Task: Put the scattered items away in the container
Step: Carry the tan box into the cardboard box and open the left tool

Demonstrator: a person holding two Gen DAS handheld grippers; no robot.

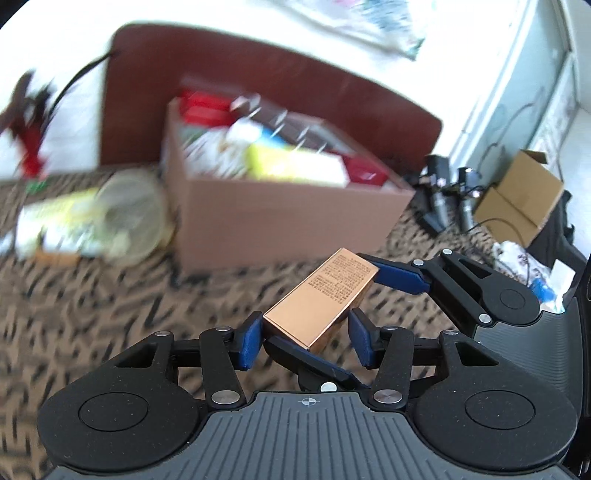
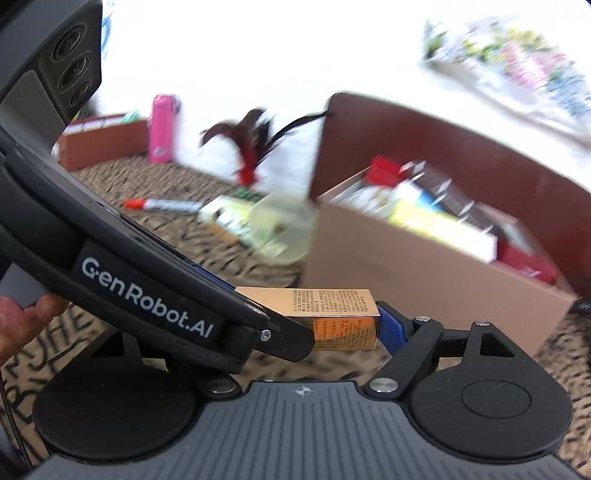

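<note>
Bright daylight, blown-out white wall (image 1: 229, 22), heavy motion blur, fisheye-warped edges, sharp foreground

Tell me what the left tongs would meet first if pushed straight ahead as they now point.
Probably the big cardboard box beyond the copper carton that the left tongs and right tongs hold together; depth through the blur is uncertain.

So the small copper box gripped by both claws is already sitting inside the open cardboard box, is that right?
No. The copper box is not inside the cardboard box. The left claw and right claw do both grip it, but in the air in front of the cardboard box, above the patterned carpet. The right wrist view shows this.
</note>
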